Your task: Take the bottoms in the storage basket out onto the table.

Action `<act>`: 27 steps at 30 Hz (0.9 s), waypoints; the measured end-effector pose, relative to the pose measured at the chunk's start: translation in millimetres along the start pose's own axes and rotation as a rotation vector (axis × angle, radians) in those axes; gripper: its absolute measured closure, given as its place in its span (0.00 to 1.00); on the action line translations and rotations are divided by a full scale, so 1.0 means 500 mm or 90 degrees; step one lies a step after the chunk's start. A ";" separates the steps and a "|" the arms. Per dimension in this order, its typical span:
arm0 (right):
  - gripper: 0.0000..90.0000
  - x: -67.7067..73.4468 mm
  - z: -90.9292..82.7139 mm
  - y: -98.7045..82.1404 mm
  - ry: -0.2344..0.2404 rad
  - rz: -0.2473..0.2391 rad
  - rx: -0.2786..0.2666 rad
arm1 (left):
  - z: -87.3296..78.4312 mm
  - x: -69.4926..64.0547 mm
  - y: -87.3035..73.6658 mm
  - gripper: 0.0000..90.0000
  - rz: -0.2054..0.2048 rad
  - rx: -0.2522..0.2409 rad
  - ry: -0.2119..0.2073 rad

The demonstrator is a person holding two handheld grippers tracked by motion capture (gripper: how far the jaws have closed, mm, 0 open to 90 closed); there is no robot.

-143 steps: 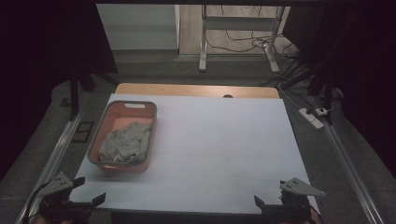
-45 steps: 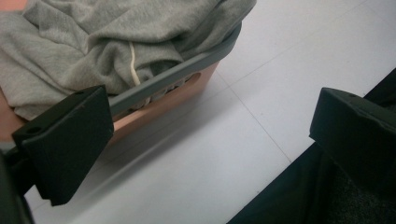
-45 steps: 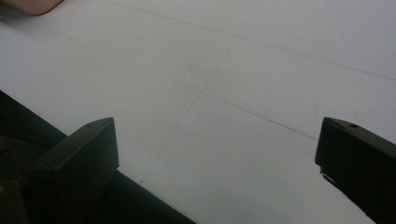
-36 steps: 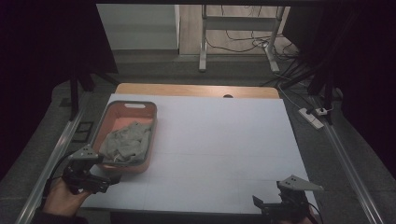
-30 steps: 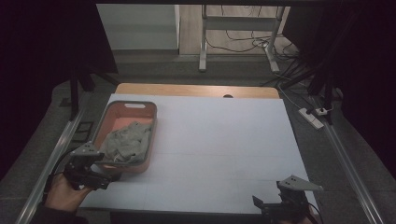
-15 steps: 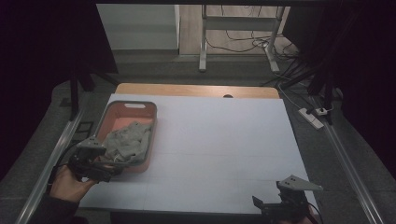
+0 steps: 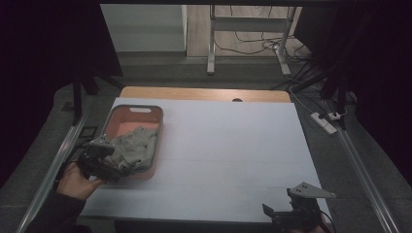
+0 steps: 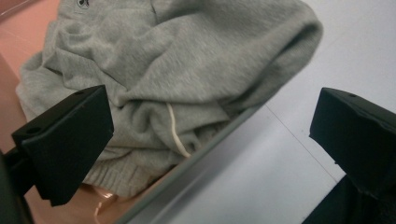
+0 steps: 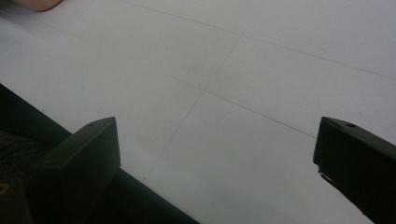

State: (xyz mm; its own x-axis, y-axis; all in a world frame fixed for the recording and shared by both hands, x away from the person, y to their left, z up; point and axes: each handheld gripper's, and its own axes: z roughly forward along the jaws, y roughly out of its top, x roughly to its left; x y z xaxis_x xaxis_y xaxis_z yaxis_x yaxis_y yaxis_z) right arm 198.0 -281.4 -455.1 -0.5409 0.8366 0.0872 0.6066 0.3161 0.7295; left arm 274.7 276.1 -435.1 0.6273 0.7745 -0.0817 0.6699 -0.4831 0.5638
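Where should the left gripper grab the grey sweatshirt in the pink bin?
Probably the bunched fold with the ribbed hem of the grey sweatshirt heaped against the near rim of the pink bin. Come from above, over that rim: the open left gripper already straddles it, and the raised fold fits between the jaws.

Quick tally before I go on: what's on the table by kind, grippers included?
Baskets: 1, the orange basket
Garments: 1, the grey sweatshirt lying in it
Grippers: 2, left gripper open at the basket's near rim, right gripper open over the white table
Total: 4
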 end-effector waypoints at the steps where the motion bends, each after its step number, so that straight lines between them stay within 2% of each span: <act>1: 0.01 0.000 0.000 0.000 -0.001 0.000 0.001 | 0.001 0.001 0.002 0.00 -0.002 -0.001 -0.001; 7: 0.01 0.000 0.000 0.000 0.002 0.000 0.002 | 0.007 0.011 0.015 0.00 0.003 0.006 -0.009; 15: 0.01 -0.001 0.000 0.000 0.001 0.004 0.002 | 0.015 -0.010 0.043 0.00 0.033 0.013 -0.029; 22: 0.01 -0.001 0.000 0.000 0.003 0.006 0.001 | 0.040 -0.020 0.068 0.00 0.050 0.042 -0.008; 27: 0.01 -0.002 0.000 0.000 0.004 0.006 -0.001 | 0.071 -0.003 0.084 0.00 0.042 0.071 0.010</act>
State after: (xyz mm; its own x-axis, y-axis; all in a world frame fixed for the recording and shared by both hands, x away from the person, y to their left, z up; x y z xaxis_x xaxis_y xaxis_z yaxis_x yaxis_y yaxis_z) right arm 198.5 -282.4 -455.3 -0.5392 0.8364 0.0983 0.6105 0.3078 0.7298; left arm 315.9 240.0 -440.2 0.6653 0.7458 -0.0337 0.6683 -0.5749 0.4721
